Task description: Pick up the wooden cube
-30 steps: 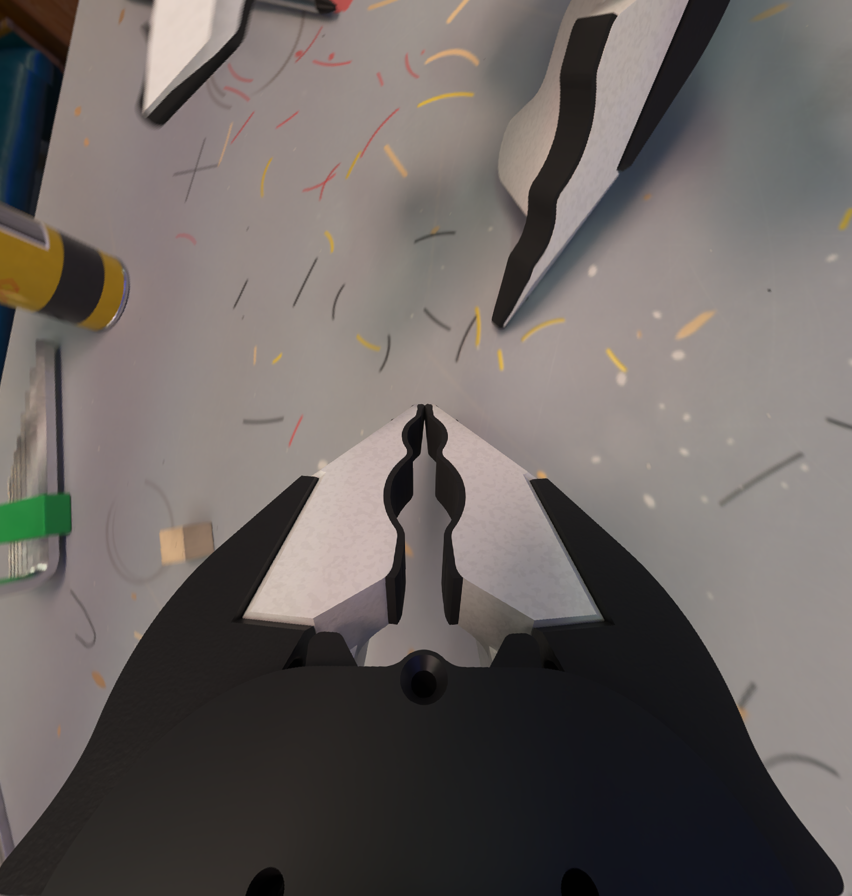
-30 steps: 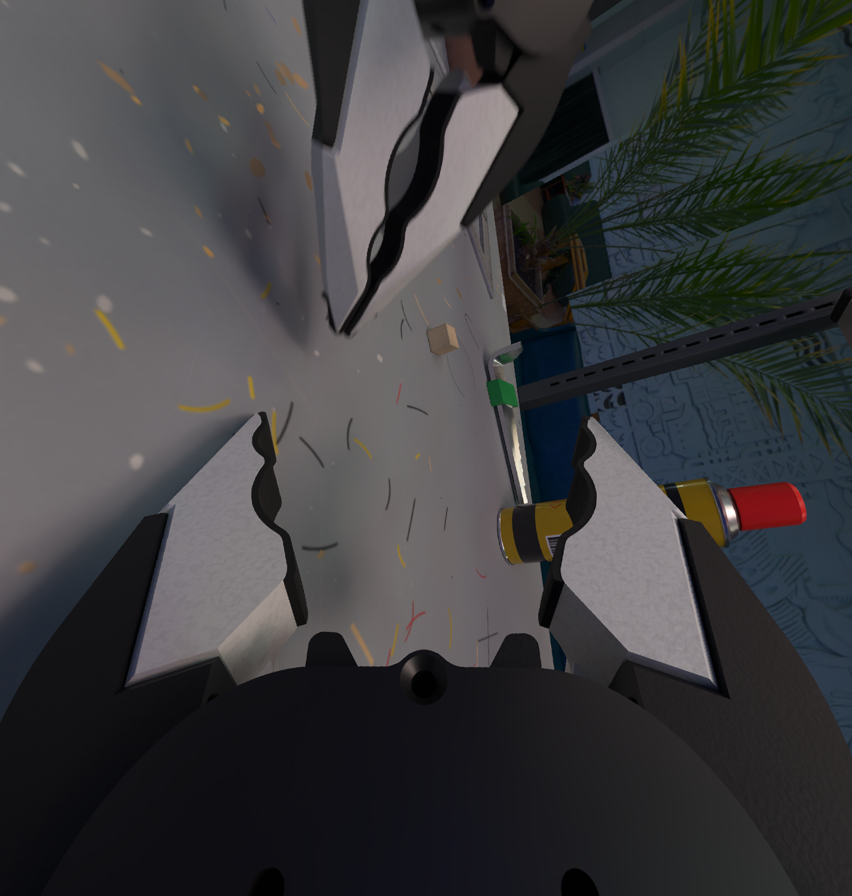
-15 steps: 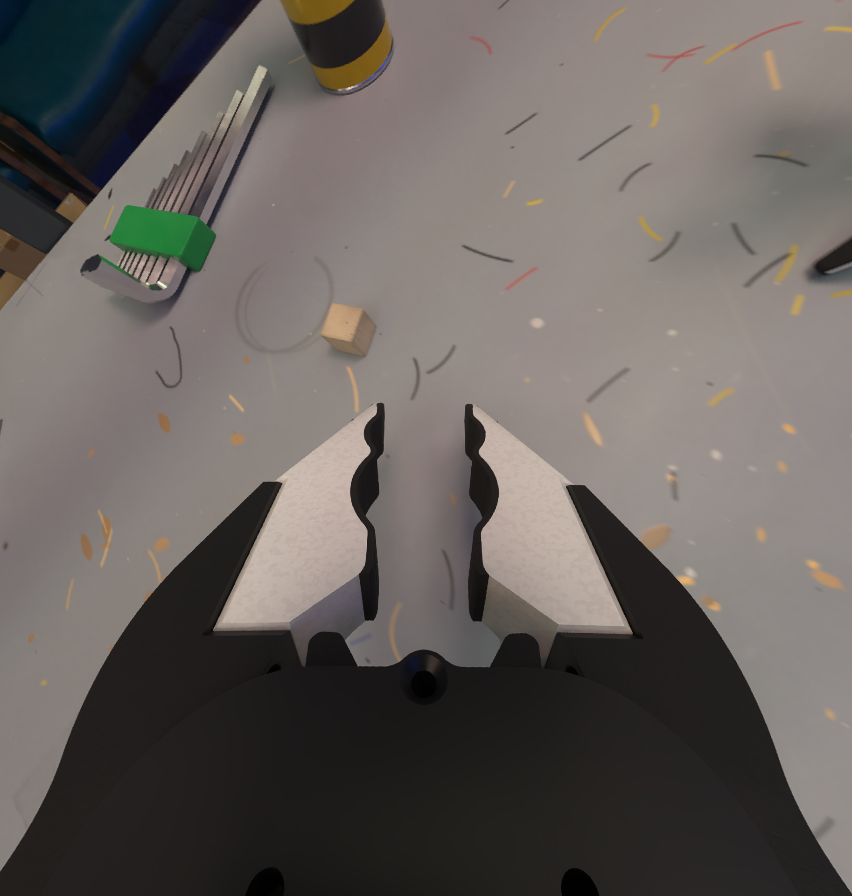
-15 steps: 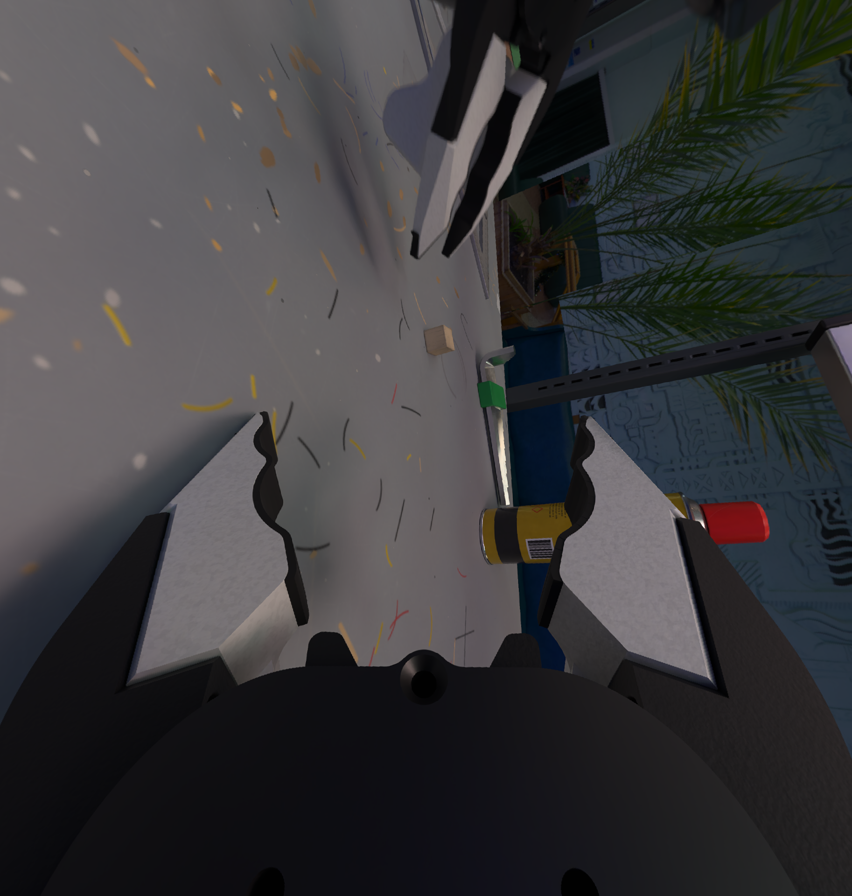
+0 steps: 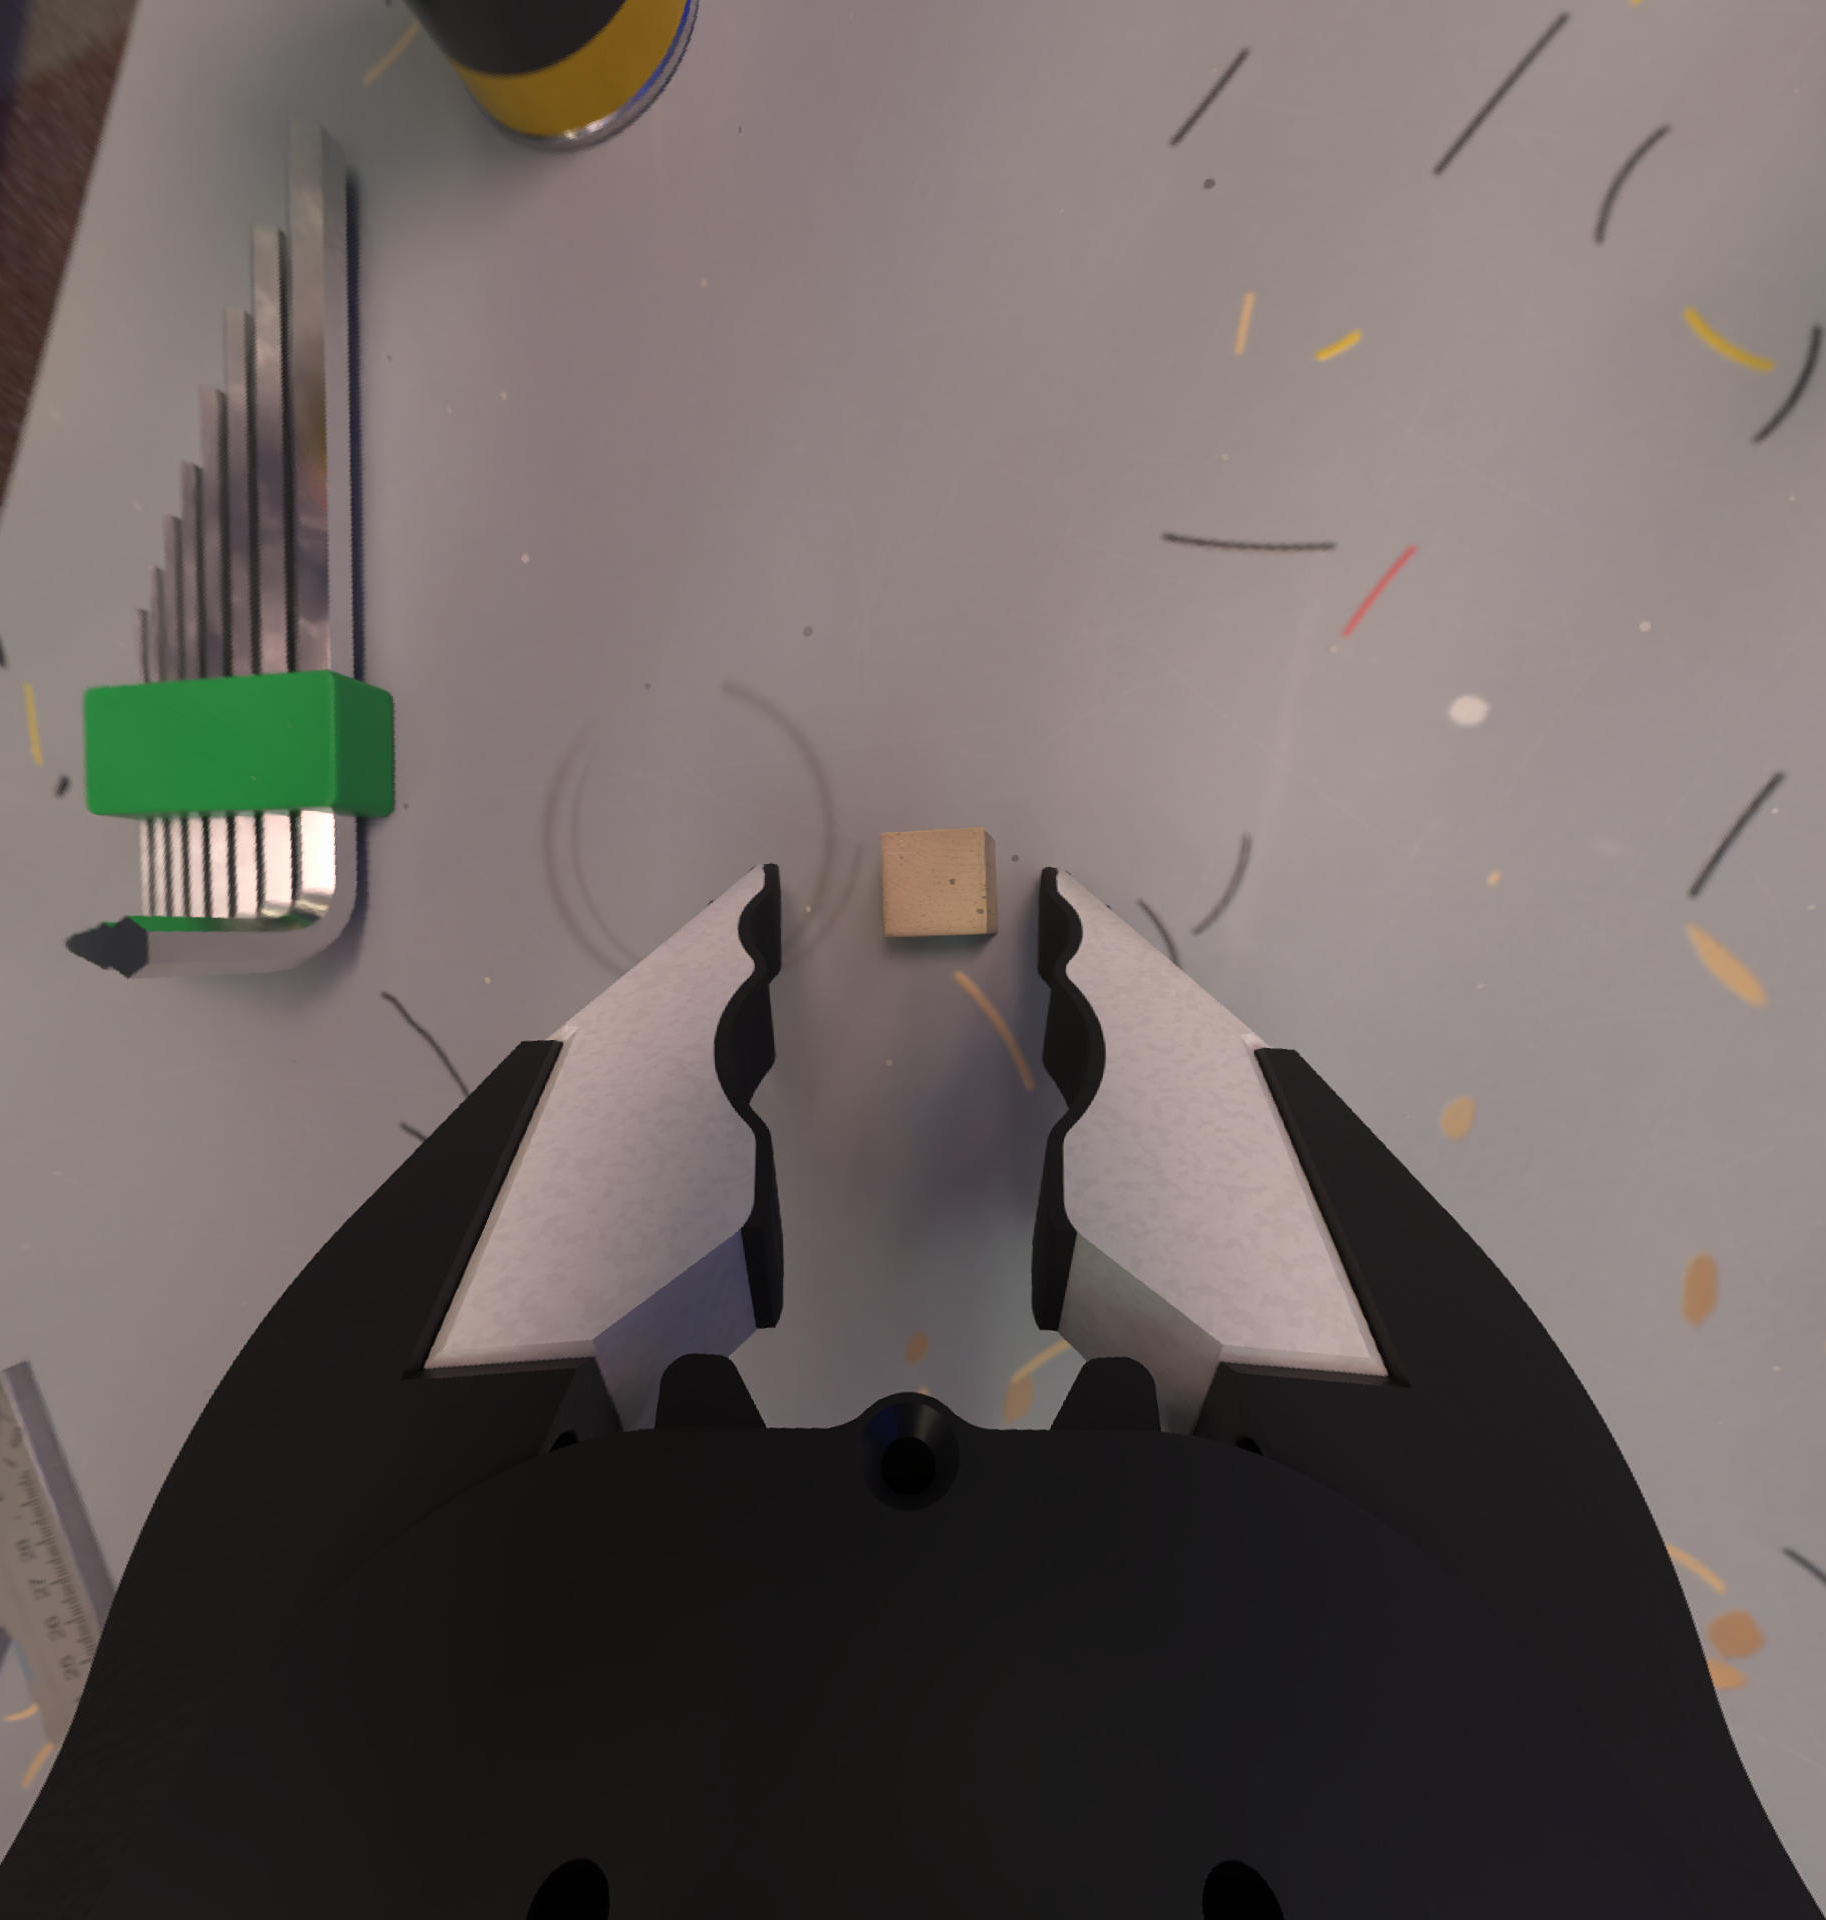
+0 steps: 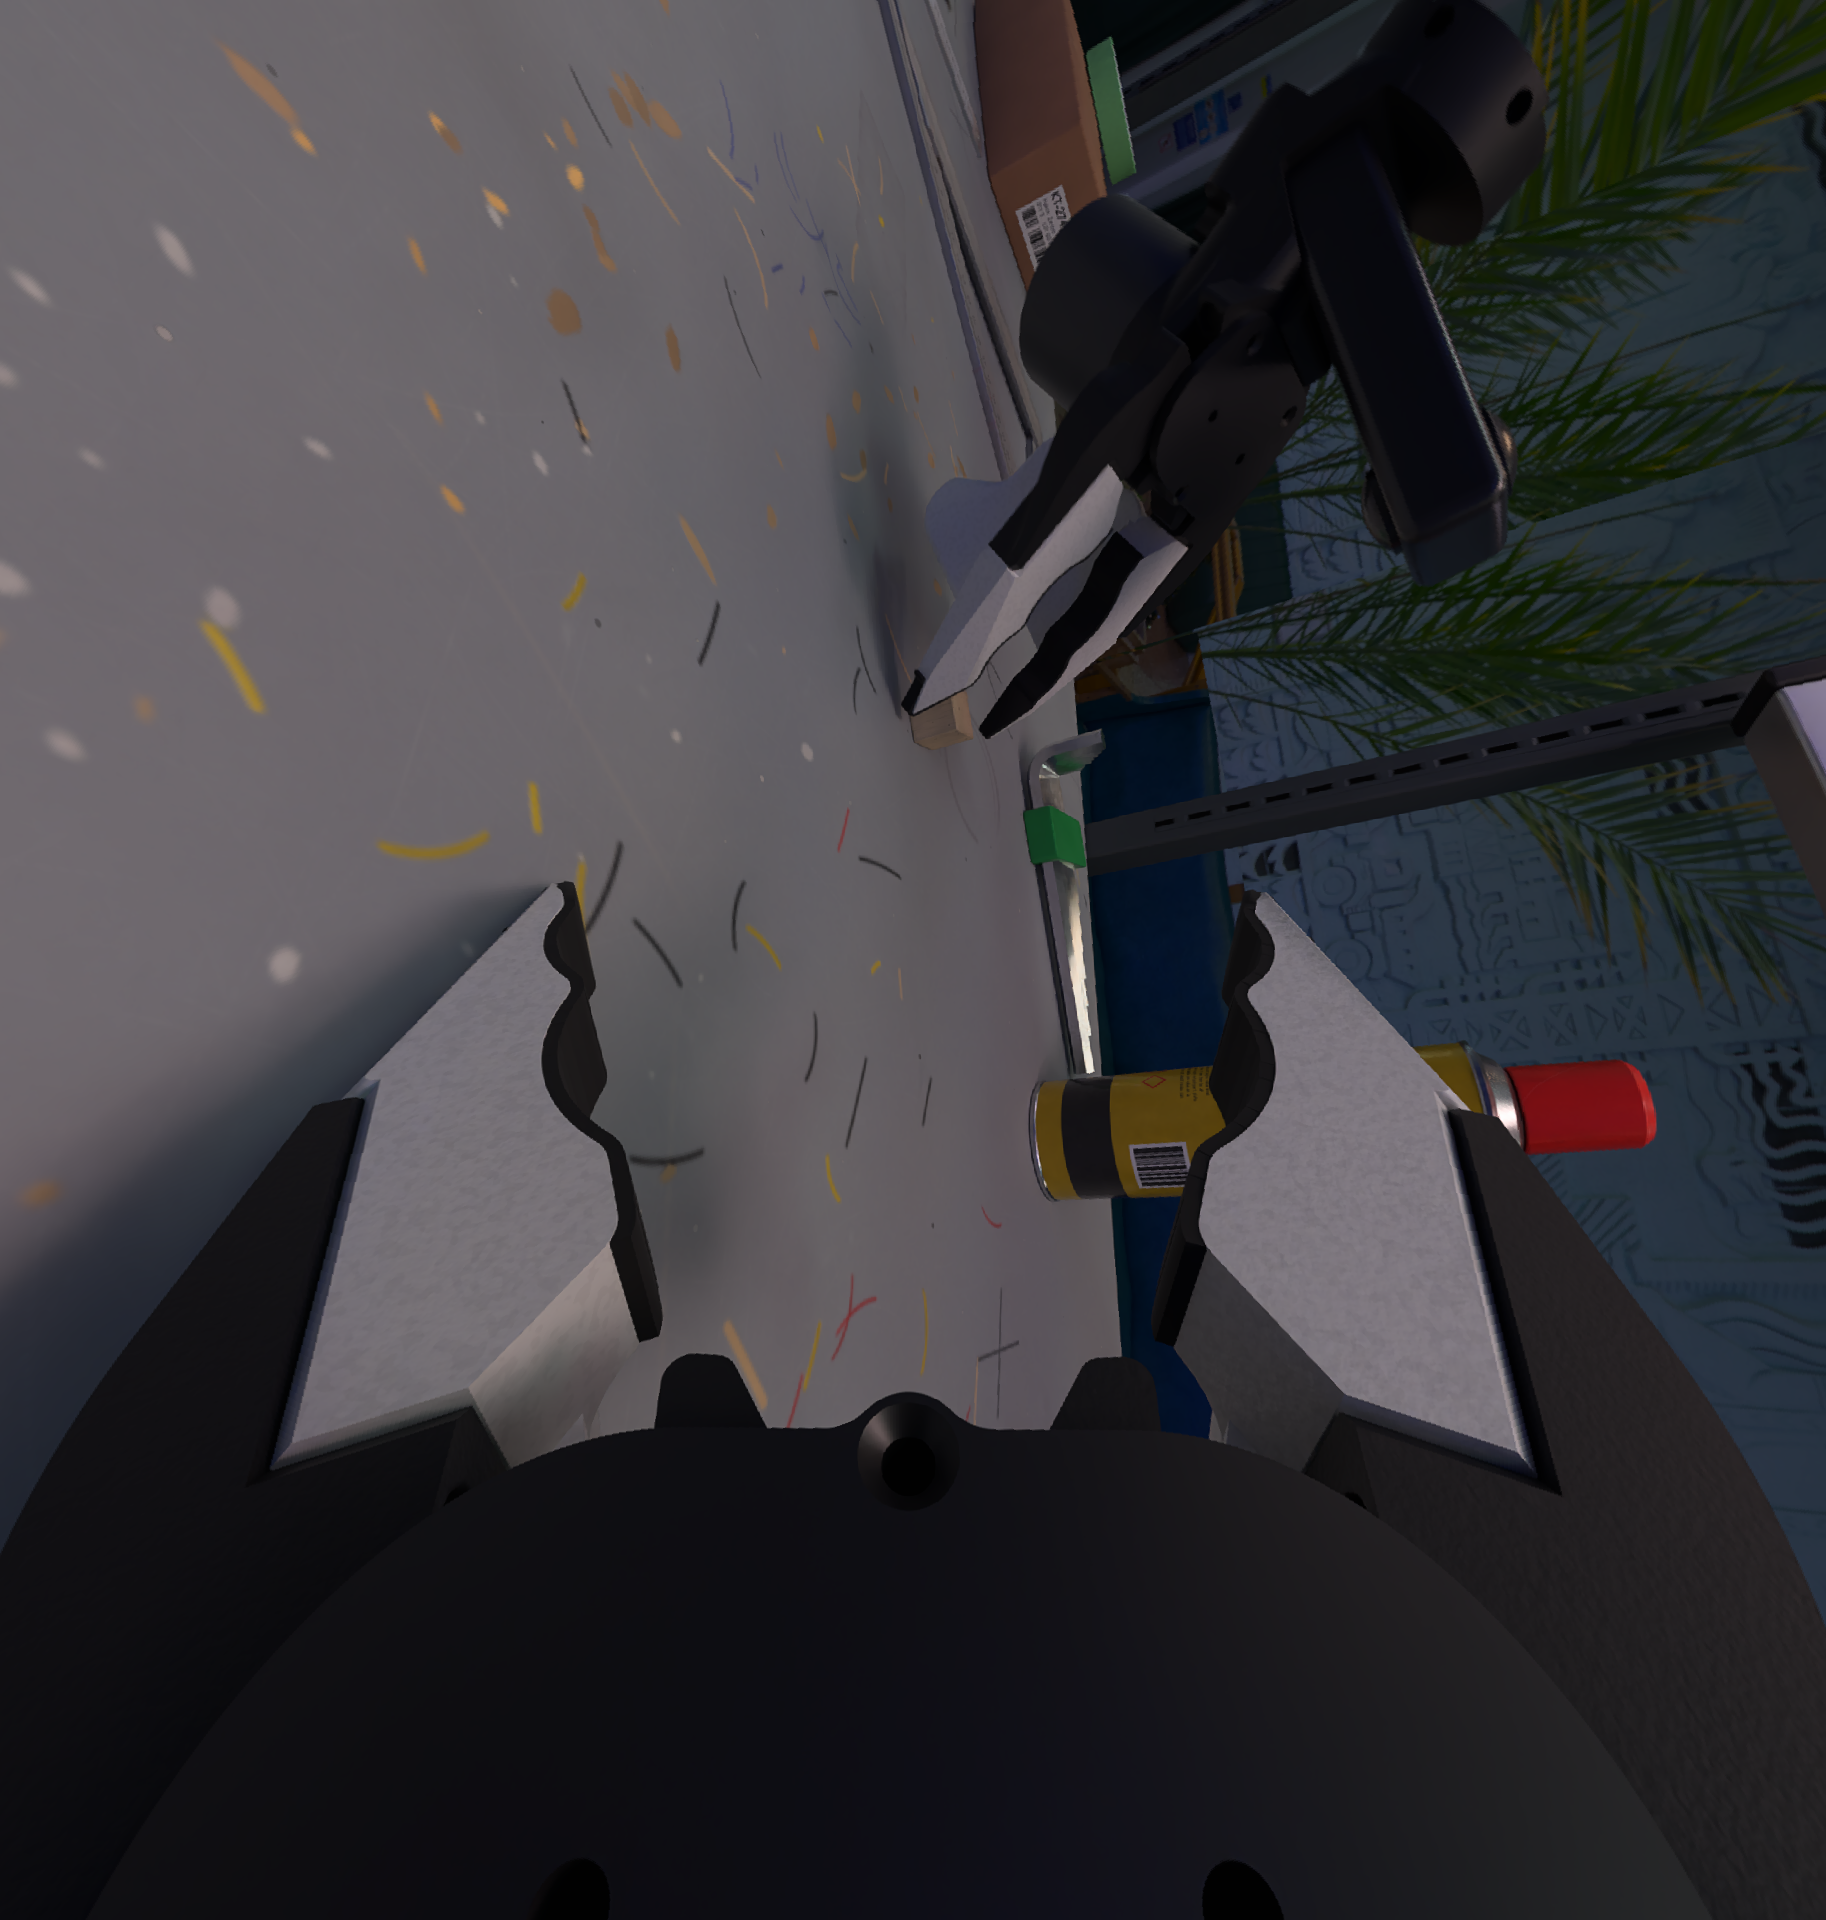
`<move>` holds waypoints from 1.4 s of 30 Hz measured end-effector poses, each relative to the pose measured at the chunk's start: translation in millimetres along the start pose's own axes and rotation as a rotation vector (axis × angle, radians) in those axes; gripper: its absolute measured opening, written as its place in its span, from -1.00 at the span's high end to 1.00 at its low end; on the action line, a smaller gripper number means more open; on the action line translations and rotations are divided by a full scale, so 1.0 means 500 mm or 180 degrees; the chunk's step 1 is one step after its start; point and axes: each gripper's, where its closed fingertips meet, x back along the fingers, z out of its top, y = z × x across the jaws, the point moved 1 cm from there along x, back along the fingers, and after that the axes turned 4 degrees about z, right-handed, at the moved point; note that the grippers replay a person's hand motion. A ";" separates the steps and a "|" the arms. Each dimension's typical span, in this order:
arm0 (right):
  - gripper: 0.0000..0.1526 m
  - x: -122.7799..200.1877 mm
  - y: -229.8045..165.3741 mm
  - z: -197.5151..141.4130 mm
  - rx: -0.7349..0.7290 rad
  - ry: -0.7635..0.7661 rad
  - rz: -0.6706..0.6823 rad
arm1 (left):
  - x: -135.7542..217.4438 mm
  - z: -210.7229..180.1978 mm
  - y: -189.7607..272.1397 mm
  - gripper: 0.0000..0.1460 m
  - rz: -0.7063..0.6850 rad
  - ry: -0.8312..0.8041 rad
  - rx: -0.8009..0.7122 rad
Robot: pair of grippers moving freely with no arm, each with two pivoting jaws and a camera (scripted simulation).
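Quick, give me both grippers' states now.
Left gripper: open, empty, fingertips either side of the wooden cube.
Right gripper: open, empty.

The wooden cube (image 5: pixel 937 883) sits on the tabletop (image 5: pixel 992 416) between the fingertips of the left claw (image 5: pixel 909 883), nearer the right one, touching neither. A hex key set (image 5: pixel 249 727) lies to its left, a spray can (image 5: pixel 566 62) stands beyond, and a ruler (image 5: pixel 15 1538) lies nearer, at the left edge.
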 end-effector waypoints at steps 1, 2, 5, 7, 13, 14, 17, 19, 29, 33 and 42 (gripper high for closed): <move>-0.59 0.000 0.000 0.000 0.0001 0.0001 0.0001 | -0.002 -0.001 -0.002 0.37 -0.0055 -0.0039 0.0062; -0.59 0.000 0.000 0.000 0.0003 0.0002 0.0002 | -0.003 -0.002 -0.001 0.42 -0.0145 -0.0076 0.0142; -0.59 0.000 0.000 0.000 0.0007 0.0004 0.0004 | -0.004 -0.004 0.009 0.65 -0.0379 -0.0141 0.0376; -0.59 0.001 0.000 0.000 0.0015 0.0003 0.0003 | -0.002 -0.006 0.012 0.73 -0.0362 -0.0113 0.0450; -0.59 0.000 -0.001 0.004 0.0023 0.0022 0.0004 | 0.039 -0.026 0.041 0.73 -0.0150 -0.0031 0.0593; -0.59 0.000 -0.001 0.005 0.0034 0.0021 0.0005 | 0.058 -0.029 0.048 0.73 -0.0054 -0.0025 0.0650; -0.59 0.000 -0.001 0.006 0.0039 0.0023 0.0019 | 0.125 -0.030 0.104 0.73 0.0069 0.0030 0.0745; -0.59 -0.001 -0.001 0.008 0.0029 0.0032 0.0040 | 0.148 -0.012 0.174 0.73 -0.0108 0.0109 0.0677; -0.56 -0.002 -0.001 0.015 0.0185 -0.0004 0.0058 | 0.101 0.066 0.308 0.73 -0.0065 0.0096 -0.0017; -0.55 -0.002 -0.001 0.018 0.0244 -0.0007 0.0048 | 0.079 0.066 0.313 0.73 0.0032 -0.0084 0.0005; -0.54 0.001 -0.005 0.030 0.0469 -0.0026 0.0045 | 0.066 0.062 0.326 0.73 0.0022 -0.0168 0.0225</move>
